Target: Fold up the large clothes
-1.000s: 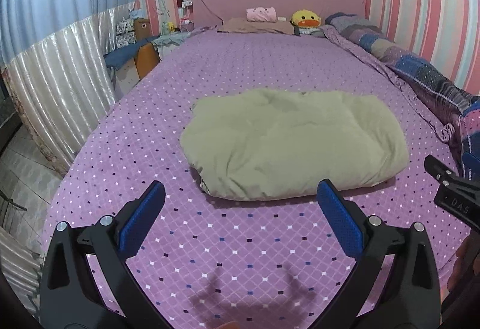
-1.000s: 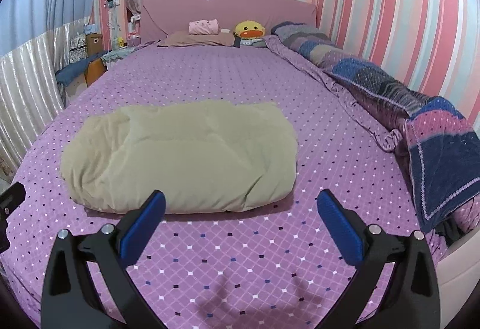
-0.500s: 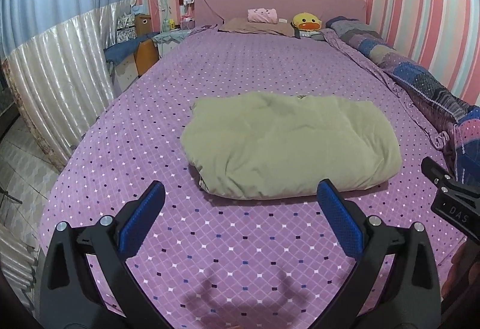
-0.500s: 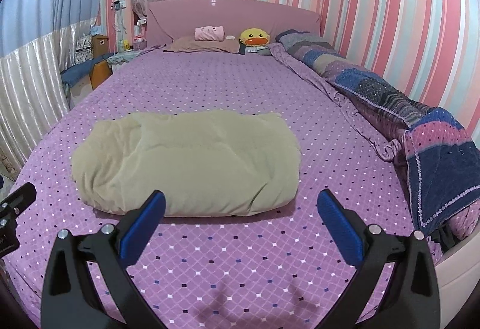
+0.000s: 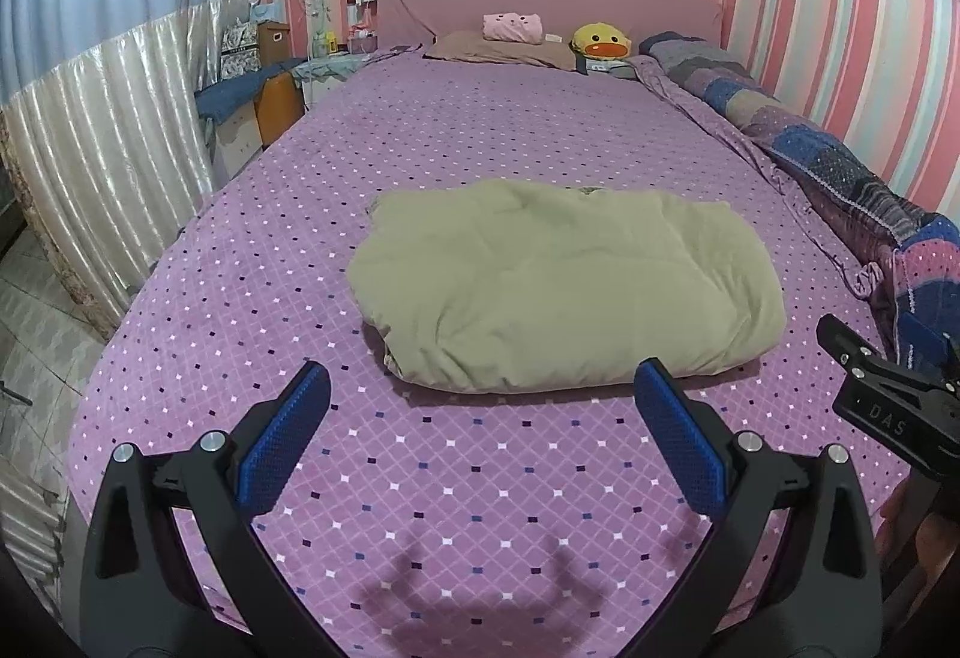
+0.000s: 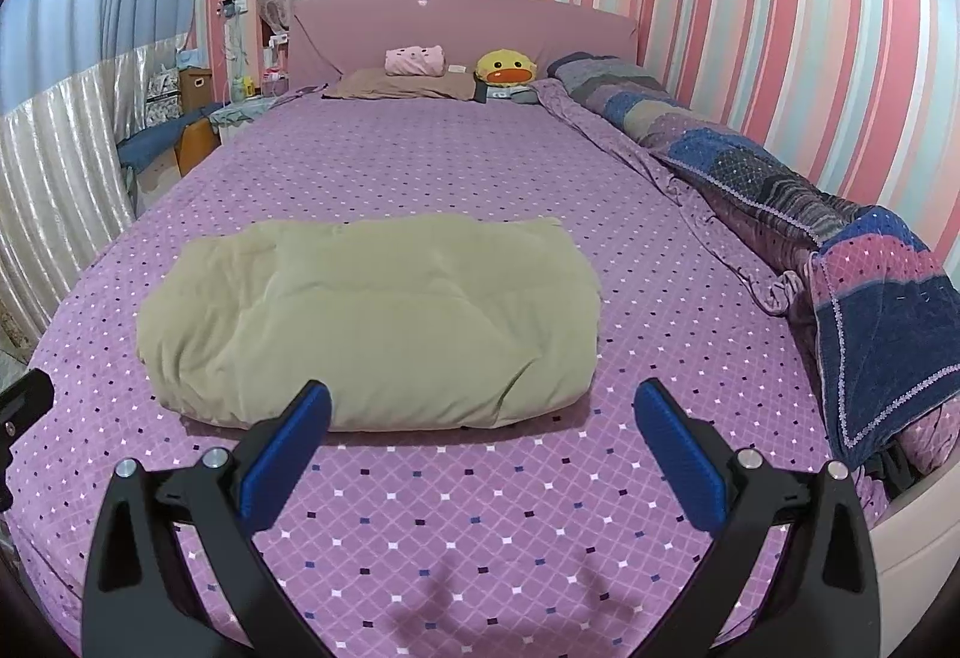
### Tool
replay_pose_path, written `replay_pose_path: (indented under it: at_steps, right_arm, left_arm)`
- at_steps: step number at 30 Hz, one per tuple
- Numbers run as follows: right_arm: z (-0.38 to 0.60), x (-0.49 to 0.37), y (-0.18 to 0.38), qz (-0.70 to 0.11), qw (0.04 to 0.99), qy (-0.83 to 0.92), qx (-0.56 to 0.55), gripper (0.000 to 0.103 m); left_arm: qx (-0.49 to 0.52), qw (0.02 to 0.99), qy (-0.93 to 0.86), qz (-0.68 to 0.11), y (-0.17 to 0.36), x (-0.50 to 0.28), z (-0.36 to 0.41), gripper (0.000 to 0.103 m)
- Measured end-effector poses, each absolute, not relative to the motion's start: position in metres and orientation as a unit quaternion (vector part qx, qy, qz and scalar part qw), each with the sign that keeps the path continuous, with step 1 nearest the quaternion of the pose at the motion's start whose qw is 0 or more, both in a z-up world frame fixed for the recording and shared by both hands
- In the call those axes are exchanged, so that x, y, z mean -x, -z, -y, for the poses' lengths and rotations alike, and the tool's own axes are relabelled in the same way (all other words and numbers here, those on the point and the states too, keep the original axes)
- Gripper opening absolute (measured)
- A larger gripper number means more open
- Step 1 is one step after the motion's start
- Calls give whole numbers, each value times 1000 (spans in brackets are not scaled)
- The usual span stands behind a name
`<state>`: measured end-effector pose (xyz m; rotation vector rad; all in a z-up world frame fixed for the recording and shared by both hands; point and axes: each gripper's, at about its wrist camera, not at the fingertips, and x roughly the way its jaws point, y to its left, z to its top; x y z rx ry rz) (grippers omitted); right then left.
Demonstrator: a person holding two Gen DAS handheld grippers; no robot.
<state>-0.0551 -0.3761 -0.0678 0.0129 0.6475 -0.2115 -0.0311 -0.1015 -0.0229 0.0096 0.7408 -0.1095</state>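
A folded olive-green garment lies as a thick, puffy bundle on a bed covered with a purple sheet dotted in a diamond pattern. The bundle sits in the middle of the bed's width, nearer the foot edge than the headboard, with bare sheet all around it.

The left claw hovers above the foot edge of the bed, its two blue-padded fingers spread wide and released, gripping nothing. The garment's near edge lies just beyond its fingertips. Its shadow falls on the sheet below.

The right claw is likewise spread wide and empty, hanging over the foot edge. In its own view the garment's near edge sits just past its left finger, apart from it. In the left wrist view, the black body of the right claw shows at the right edge of the bed.

At the head of the bed a pink headboard stands against a wall of pink and white stripes. A brown pillow rests below it, with a pink plush toy on top and a yellow duck plush beside it. A patchwork quilt in blue, pink and grey is bunched along the bed's right edge, from the head corner to the foot corner.
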Motion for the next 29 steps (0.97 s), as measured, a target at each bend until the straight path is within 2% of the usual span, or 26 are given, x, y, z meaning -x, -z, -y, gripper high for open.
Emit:
replay_pose_path:
  at_steps: [29]
  right_arm:
    - [371,55,68,-317,942,113,7,101]
  left_arm:
    - [-44,938,44,-341,12,45,118,100]
